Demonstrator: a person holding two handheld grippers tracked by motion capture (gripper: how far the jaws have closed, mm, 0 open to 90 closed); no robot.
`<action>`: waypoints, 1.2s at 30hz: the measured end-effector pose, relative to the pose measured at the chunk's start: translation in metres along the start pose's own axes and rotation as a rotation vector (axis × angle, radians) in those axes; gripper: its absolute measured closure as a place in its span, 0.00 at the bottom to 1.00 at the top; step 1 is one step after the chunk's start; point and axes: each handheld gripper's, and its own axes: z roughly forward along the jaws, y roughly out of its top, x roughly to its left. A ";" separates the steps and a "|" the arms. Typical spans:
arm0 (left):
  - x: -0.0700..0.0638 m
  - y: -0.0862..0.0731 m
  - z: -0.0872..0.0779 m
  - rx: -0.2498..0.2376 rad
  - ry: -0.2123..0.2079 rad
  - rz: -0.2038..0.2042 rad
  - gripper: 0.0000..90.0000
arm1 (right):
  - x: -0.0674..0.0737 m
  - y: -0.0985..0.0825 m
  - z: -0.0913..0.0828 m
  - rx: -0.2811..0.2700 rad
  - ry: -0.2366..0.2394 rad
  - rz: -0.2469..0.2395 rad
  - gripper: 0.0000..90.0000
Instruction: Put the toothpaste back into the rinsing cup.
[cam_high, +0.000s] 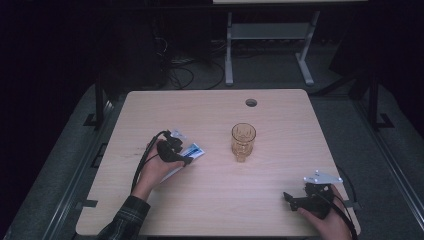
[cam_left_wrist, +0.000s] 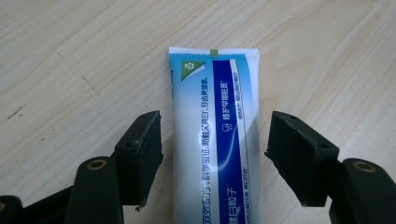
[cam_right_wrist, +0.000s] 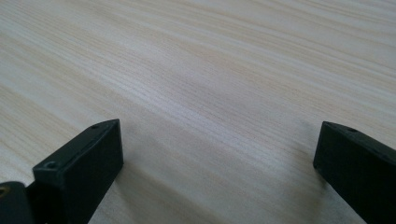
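- Toothpaste tube (cam_left_wrist: 212, 140) lies flat on the tabletop (cam_high: 215, 200), white and blue with printed lettering, its crimped flat end pointing away from the left gripper's camera.
- Left gripper (cam_left_wrist: 212, 154) straddles the tube: one jaw stands at each side of it, and a strip of bare wood shows between each pad and the tube, so the jaws are released and nothing is pinched.
- From the high view, the left gripper (cam_high: 186, 159) sits at the tabletop's left-centre, held in the person's left hand (cam_high: 157, 170), with the tube (cam_high: 194, 150) poking out past it toward the glass.
- Glass (cam_high: 243, 142) (amber, patterned, upright) stands near the middle of the tabletop, to the right of the tube and apart from it.
- Right gripper (cam_high: 289, 199) rests near the front right corner of the tabletop in the person's right hand (cam_high: 327, 225), well apart from both tube and glass.
- Its jaws are spread wide in the right gripper view (cam_right_wrist: 215, 158), with bare wood grain between them and nothing held.
- Round cable hole (cam_high: 251, 102) sits near the tabletop's far edge, beyond the glass.
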 end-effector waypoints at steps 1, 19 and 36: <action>0.000 0.000 0.001 0.001 -0.001 0.000 0.39 | 0.000 0.000 0.000 0.000 0.000 0.000 0.01; -0.001 -0.003 0.007 0.025 -0.001 0.024 0.46 | 0.000 0.000 0.000 0.000 0.000 0.001 0.01; -0.004 -0.004 0.005 0.024 0.012 -0.003 0.58 | 0.000 0.000 0.000 0.001 0.001 -0.001 0.01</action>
